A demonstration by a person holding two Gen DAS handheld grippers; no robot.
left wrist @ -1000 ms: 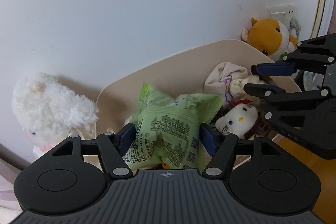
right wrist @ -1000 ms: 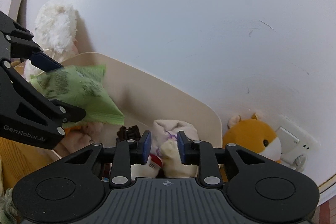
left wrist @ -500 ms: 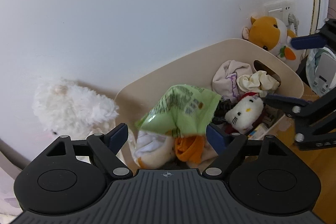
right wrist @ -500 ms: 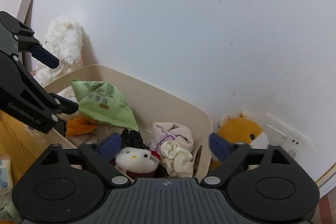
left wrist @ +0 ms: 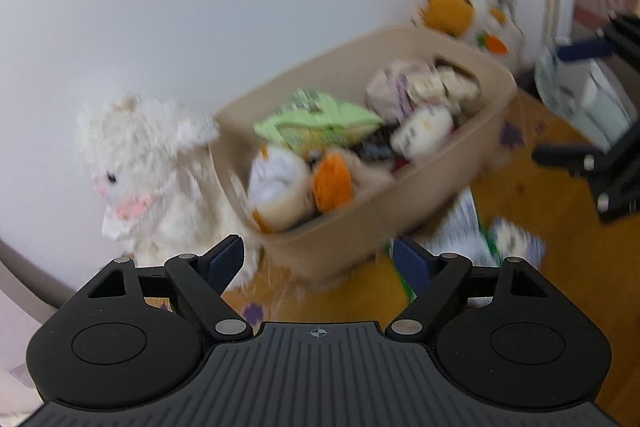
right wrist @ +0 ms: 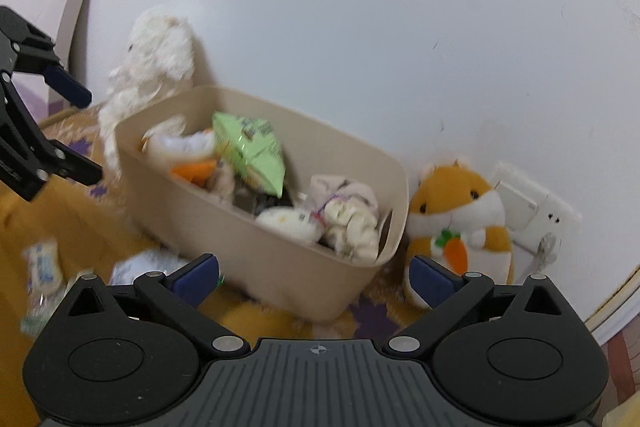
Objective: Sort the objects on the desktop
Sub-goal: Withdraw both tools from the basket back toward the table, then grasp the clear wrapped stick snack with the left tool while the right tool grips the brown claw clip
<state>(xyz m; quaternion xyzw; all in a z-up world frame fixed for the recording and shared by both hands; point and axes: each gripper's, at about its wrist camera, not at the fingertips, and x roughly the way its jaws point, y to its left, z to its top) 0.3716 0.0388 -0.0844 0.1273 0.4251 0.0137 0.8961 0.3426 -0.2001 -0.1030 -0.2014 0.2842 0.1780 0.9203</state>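
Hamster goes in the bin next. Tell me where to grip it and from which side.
Grip the orange hamster plush across its head, coming from the front: it sits upright against the wall, with the beige bin close on one side, the right gripper open.

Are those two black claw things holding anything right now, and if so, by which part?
Nothing is held. The left hand-held gripper and the right hand-held gripper both stand open and empty, short of the beige plastic bin; the green snack packet lies inside it.
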